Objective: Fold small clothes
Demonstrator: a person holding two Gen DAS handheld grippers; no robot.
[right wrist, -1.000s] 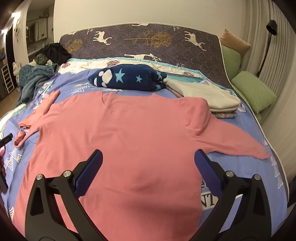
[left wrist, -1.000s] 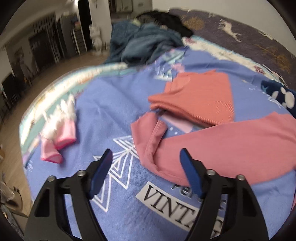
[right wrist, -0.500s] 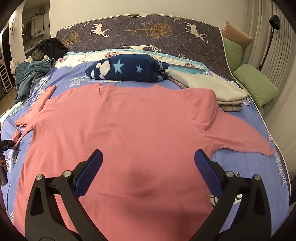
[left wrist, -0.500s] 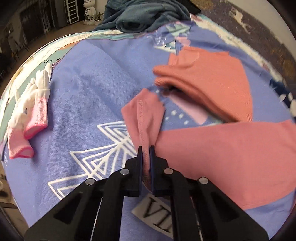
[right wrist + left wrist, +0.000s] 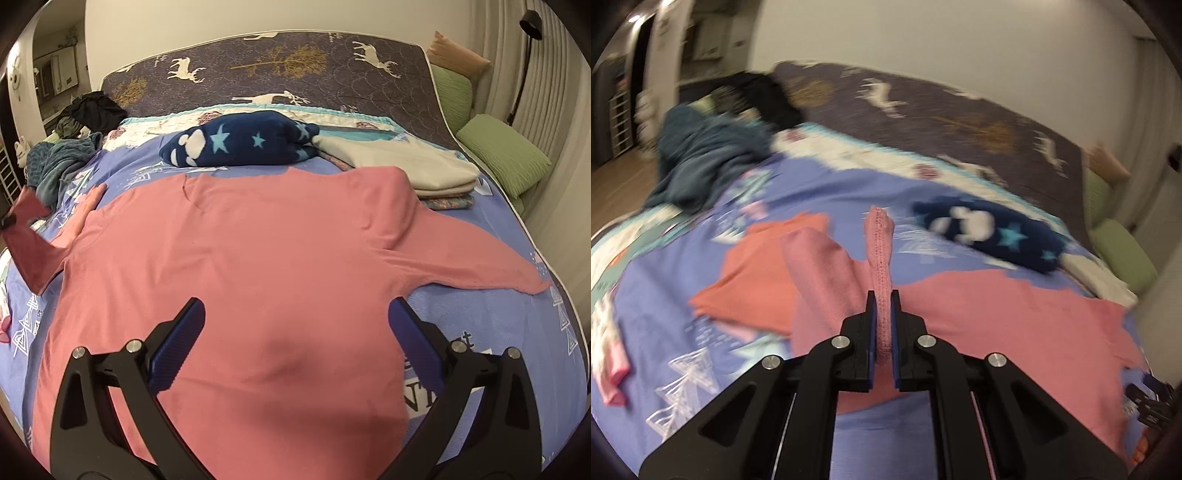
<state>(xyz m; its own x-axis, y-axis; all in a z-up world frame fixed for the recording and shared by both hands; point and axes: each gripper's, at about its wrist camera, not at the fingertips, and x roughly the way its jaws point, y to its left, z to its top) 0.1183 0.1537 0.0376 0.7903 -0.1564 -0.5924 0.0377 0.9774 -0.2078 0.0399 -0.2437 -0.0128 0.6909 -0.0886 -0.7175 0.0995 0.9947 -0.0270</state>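
Observation:
A pink long-sleeved shirt (image 5: 258,266) lies spread flat on the blue bedspread (image 5: 480,325), its right sleeve (image 5: 480,266) stretched out to the right. My left gripper (image 5: 883,299) is shut on the cuff of the left sleeve (image 5: 879,243) and holds it lifted above the bed; the raised sleeve (image 5: 29,236) shows at the far left of the right wrist view. My right gripper (image 5: 295,314) is open and empty, hovering over the lower middle of the shirt.
A folded orange garment (image 5: 757,277) lies left of the shirt. A navy star-patterned fleece (image 5: 236,144) and a stack of folded beige clothes (image 5: 406,166) lie behind it. A teal pile (image 5: 701,158) and pink-white gloves (image 5: 609,354) lie at the left. Green cushions (image 5: 502,151) stand at the right.
My left gripper closed on the left sleeve cuff, then lifted it and swung right toward the shirt body. My right gripper stayed open over the shirt.

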